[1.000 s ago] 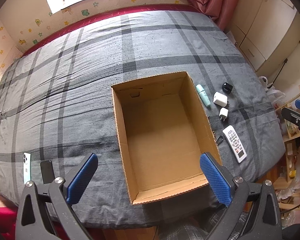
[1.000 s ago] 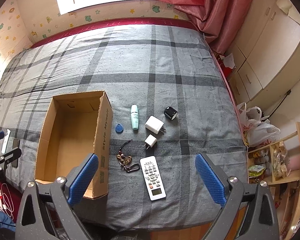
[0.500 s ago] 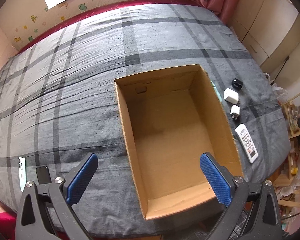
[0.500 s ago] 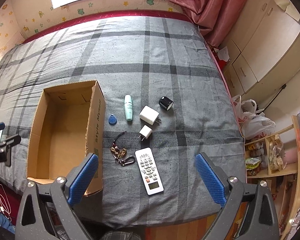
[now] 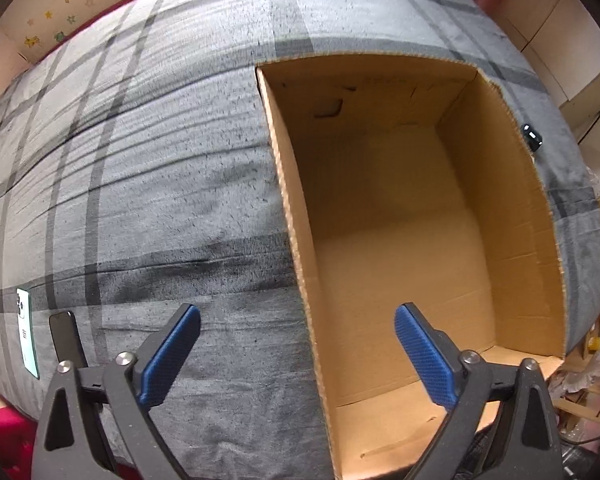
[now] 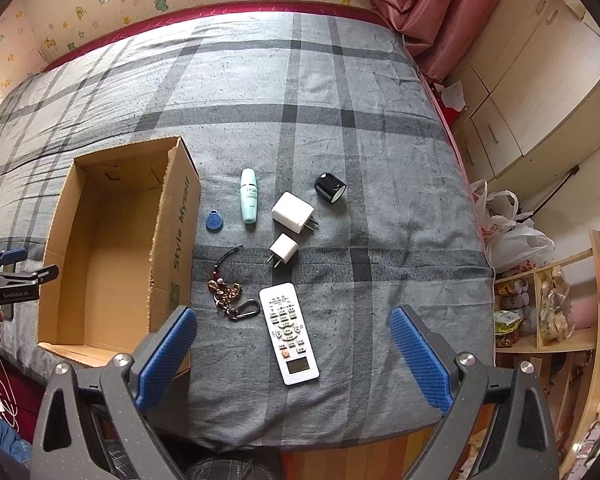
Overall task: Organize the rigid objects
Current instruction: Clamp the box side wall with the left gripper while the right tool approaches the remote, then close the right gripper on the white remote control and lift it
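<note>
Left gripper [image 5: 296, 344]: jaws spread wide, nothing between them; it hangs over the near left wall of the box, one blue pad over the blanket, the other over the box floor.
Right gripper [image 6: 292, 346]: jaws spread wide, holding nothing; it hangs over the near end of the remote.
Cardboard box [image 6: 100, 248]: open-topped, nothing visible inside, lying on the left part of the grey plaid blanket [image 6: 340, 120].
Remote control [image 6: 289, 333]: white, flat on the blanket, right of the box's near corner.
Keychain [image 6: 230, 294]: beads and a carabiner, just left of the remote's far end, near the box wall.
Small white charger [image 6: 283, 249]: just beyond the remote.
Large white charger [image 6: 293, 212]: just beyond the small one.
Black plug [image 6: 330, 187]: right of and beyond the large charger.
Mint bottle [image 6: 249, 195]: lying flat, left of the large charger.
Blue key fob [image 6: 213, 221]: between bottle and box.
Two phones [image 5: 44, 336]: side by side at the blanket's near left edge, well apart from the box.
</note>
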### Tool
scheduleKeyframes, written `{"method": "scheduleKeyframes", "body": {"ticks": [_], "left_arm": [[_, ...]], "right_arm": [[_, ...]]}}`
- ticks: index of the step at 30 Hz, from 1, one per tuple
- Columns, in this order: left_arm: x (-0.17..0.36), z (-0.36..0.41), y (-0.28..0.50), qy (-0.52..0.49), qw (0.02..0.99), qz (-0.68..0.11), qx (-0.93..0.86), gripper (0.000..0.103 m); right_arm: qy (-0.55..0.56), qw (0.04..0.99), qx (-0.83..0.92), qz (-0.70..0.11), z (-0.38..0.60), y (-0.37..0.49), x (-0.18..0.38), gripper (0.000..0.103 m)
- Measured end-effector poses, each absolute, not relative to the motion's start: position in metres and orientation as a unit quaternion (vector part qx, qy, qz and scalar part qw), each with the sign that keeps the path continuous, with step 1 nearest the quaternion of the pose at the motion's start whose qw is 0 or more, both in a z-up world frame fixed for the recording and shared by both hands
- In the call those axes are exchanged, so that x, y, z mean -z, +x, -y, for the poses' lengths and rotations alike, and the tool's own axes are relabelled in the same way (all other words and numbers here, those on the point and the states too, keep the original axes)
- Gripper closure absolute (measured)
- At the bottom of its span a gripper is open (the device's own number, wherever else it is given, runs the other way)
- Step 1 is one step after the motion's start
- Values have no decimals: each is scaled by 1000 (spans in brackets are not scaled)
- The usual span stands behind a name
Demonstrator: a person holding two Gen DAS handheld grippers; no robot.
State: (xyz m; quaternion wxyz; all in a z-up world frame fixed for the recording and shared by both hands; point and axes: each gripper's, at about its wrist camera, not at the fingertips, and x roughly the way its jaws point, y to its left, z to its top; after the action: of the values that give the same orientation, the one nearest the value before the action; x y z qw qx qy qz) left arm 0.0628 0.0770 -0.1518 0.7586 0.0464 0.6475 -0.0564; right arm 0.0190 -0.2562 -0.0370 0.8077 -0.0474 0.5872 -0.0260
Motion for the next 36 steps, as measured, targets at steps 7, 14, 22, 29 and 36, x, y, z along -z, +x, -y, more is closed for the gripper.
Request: {"method": "scheduleKeyframes", "body": {"ticks": [7,14,22,29,36], "left_arm": [[161,-82,73,18,739,-671,56,37],[164,-70,72,25,726,-684,74,86],[164,-72,73,18,720,-690,64,91],[167,-73,75,15,717,-695,52,91],[167,-74,75,10,715,-698,40,91]], "right_arm": [[-45,799,22,-599,264,23,53,3],[-38,791,18,-611,271,22,70,3],[-46,779,8,-625,276,25,95,4],[-75,760,-7,-646,276,28,134,4],[-97,733,-32,-672,272,30,188,6]]}}
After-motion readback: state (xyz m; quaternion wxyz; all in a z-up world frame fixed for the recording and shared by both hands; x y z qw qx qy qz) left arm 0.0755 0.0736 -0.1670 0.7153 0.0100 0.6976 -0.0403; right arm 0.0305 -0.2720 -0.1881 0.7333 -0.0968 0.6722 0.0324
